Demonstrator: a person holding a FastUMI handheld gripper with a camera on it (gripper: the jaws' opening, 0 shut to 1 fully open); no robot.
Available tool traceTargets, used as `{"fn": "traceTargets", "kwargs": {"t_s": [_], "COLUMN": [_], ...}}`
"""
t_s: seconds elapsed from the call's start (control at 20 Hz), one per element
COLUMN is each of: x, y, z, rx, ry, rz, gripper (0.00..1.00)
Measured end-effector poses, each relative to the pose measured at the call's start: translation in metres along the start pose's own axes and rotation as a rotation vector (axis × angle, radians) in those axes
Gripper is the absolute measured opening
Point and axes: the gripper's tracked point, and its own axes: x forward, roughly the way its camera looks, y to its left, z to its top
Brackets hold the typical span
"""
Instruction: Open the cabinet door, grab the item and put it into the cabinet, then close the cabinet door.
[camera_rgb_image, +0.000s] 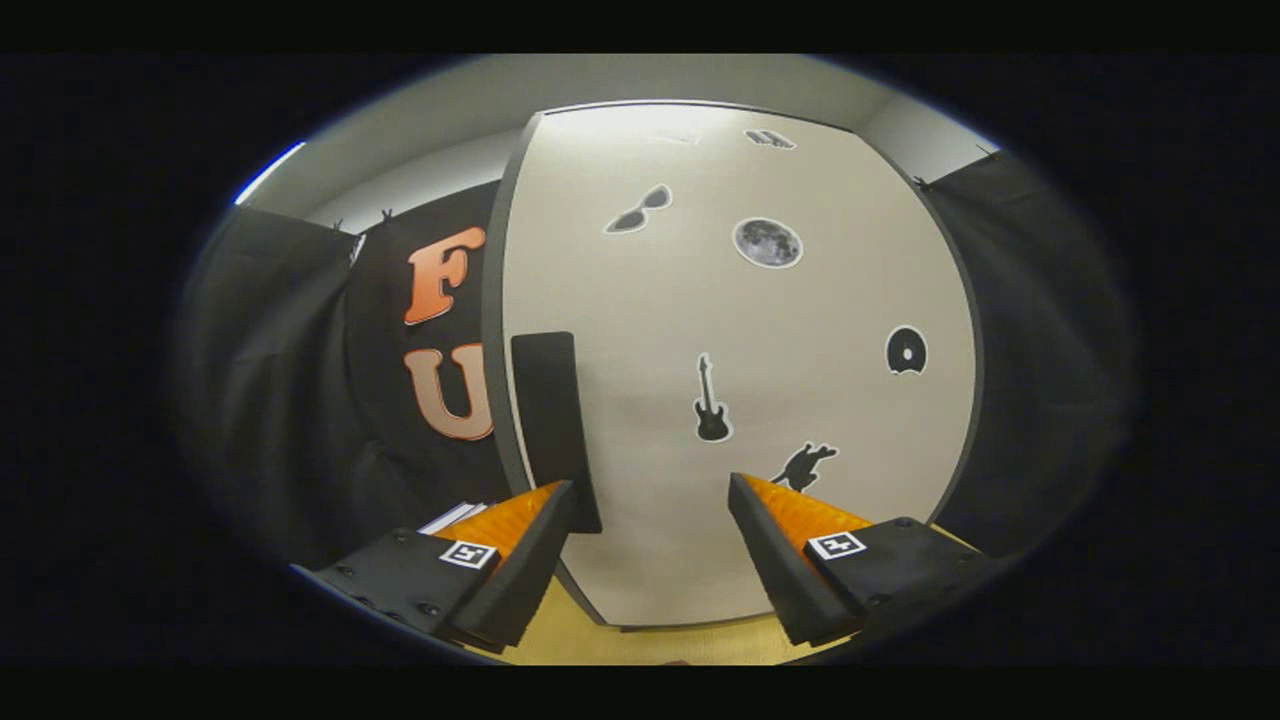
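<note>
The cabinet door (740, 360) stood upright just ahead of the tongs (650, 510), its long axis vertical and its pale, sticker-dotted face turned toward them; it looked shut. A dark handle (548, 410) ran vertically near its left edge, just beyond the left finger. The tongs hung open, gripping nothing, above the yellowish bench (640, 640).

Gripper (650, 510) — two wedge-shaped fingers, left and right, each tapering toward its far tip, inner faces ribbed. Near end of each finger (505, 570) joins a blocky matte housing with small round screw heads. One square white-bordered marker tag (468, 553) on each housing — black glyph inside.
</note>
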Motion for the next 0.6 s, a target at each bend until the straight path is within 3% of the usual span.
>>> {"fn": "traceTargets", "kwargs": {"t_s": [0.35,0.6], "x": [-0.054,-0.103], "y": [-0.033,-0.079], "z": [0.003,0.007], "rx": [0.029,0.029], "ry": [-0.009,-0.025], "rz": [-0.018,-0.074], "gripper": [0.98,0.98]}}
